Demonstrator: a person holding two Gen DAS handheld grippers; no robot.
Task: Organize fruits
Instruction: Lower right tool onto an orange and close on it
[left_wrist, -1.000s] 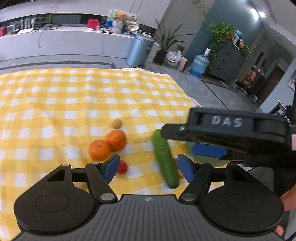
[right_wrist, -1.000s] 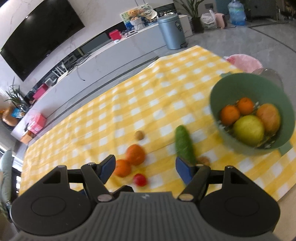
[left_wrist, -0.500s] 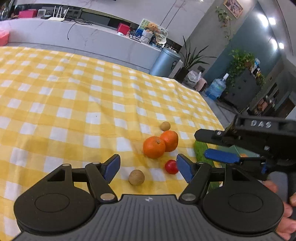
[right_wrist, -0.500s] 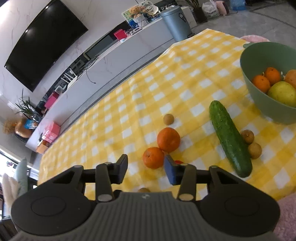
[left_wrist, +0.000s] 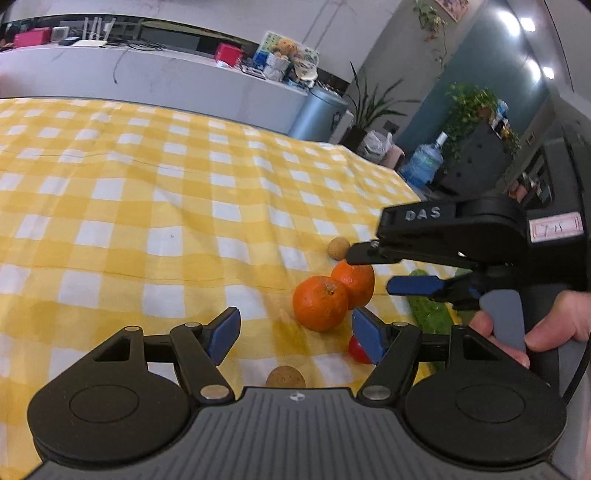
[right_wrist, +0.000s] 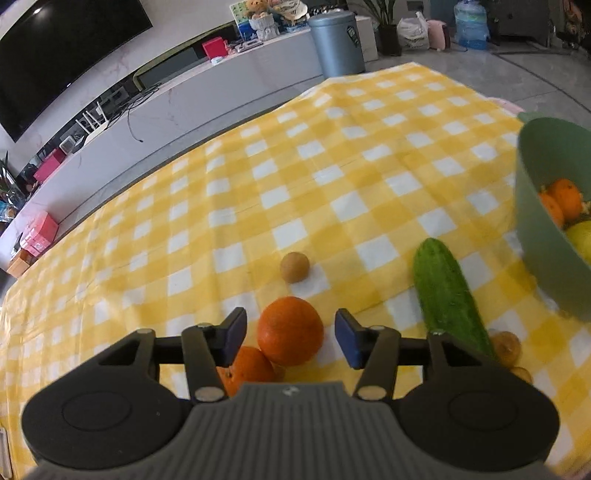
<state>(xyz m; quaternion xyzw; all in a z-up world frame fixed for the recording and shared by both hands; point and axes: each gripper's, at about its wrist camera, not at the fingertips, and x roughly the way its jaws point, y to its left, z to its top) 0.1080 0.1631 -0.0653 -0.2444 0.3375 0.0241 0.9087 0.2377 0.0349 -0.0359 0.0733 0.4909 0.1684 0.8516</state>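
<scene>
On the tabletop (right_wrist: 332, 155), covered with a yellow checked cloth, two oranges are seen touching each other. The farther orange (right_wrist: 290, 330) lies between the pads of the right hand-held gripper (right_wrist: 290, 338); its jaws are opening and the pads are not pressing on the fruit, so nothing is held. The nearer orange (left_wrist: 320, 303) sits just ahead of the left hand-held gripper (left_wrist: 295, 334), whose jaws stand wide and empty. A small red fruit (left_wrist: 360, 350) is partly hidden behind the left gripper's right pad, and a small brown fruit (left_wrist: 285, 377) lies close under its body. Another brown fruit (right_wrist: 294, 266) rests farther off, a cucumber (right_wrist: 448, 299) lies to the right, and a green bowl (right_wrist: 543, 206) already holding fruit stands at the far right.

Because the oranges touch, the neighbour could be nudged and sent rolling when the right pads are closed. A round, smooth orange caught off-centre could be squeezed out of the pads. The two grippers are working close together, so a collision between them could occur, and the small red fruit could be knocked away unseen.
</scene>
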